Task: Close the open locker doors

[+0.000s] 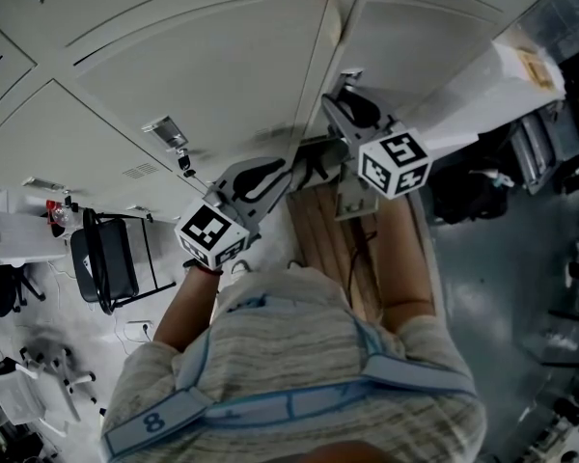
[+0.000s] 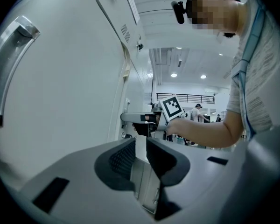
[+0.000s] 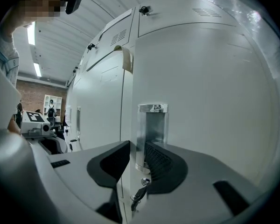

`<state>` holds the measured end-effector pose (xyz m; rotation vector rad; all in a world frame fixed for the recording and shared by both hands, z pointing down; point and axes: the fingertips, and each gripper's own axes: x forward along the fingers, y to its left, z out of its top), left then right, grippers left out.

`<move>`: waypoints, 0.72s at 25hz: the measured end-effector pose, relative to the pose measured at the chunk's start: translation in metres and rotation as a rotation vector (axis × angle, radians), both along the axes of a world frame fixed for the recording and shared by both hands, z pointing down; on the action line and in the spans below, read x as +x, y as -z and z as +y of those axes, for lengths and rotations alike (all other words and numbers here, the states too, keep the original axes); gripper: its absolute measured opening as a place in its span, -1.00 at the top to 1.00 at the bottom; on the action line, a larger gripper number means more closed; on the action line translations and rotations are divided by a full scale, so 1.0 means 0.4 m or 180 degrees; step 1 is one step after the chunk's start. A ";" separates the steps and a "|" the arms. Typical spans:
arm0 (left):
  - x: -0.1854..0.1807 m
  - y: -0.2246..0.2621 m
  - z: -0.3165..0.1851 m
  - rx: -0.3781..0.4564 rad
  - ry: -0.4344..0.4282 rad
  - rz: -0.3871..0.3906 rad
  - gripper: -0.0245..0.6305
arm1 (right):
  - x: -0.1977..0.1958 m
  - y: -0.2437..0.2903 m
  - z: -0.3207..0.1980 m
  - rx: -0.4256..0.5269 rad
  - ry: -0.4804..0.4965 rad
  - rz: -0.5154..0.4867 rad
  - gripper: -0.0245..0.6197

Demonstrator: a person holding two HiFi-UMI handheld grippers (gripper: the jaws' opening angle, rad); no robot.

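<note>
Grey locker doors (image 1: pixel 203 75) fill the top of the head view. One door (image 1: pixel 434 37) on the right stands slightly ajar at its left edge. My right gripper (image 1: pixel 345 112) reaches up to that edge. In the right gripper view its jaws (image 3: pixel 137 164) stand narrowly apart, pinching the door's edge beside the recessed metal handle (image 3: pixel 152 132), with a key (image 3: pixel 140 190) in the lock below. My left gripper (image 1: pixel 304 167) points right, lower down. Its jaws (image 2: pixel 141 160) close on a thin grey door edge (image 2: pixel 143 183). The right gripper's marker cube (image 2: pixel 171 107) shows ahead.
A tall bar handle (image 2: pixel 9 69) is on the door at my left. A black folding chair (image 1: pixel 106 258) stands at the left of the head view, with white boxes (image 1: pixel 19 234) beside it. A white panel (image 1: pixel 502 85) and dark equipment (image 1: pixel 482 186) lie to the right.
</note>
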<state>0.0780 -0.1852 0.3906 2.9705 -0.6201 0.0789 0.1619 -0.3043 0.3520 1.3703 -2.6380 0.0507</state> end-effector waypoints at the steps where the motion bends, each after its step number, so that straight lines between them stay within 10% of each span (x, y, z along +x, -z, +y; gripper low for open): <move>1: 0.001 -0.002 0.000 -0.0008 0.0001 0.0003 0.73 | -0.001 0.000 -0.003 0.0002 0.0000 0.0005 0.61; 18: 0.013 0.001 -0.003 -0.0022 0.0015 0.0005 0.73 | -0.009 -0.009 -0.025 -0.0004 -0.0003 0.0083 0.61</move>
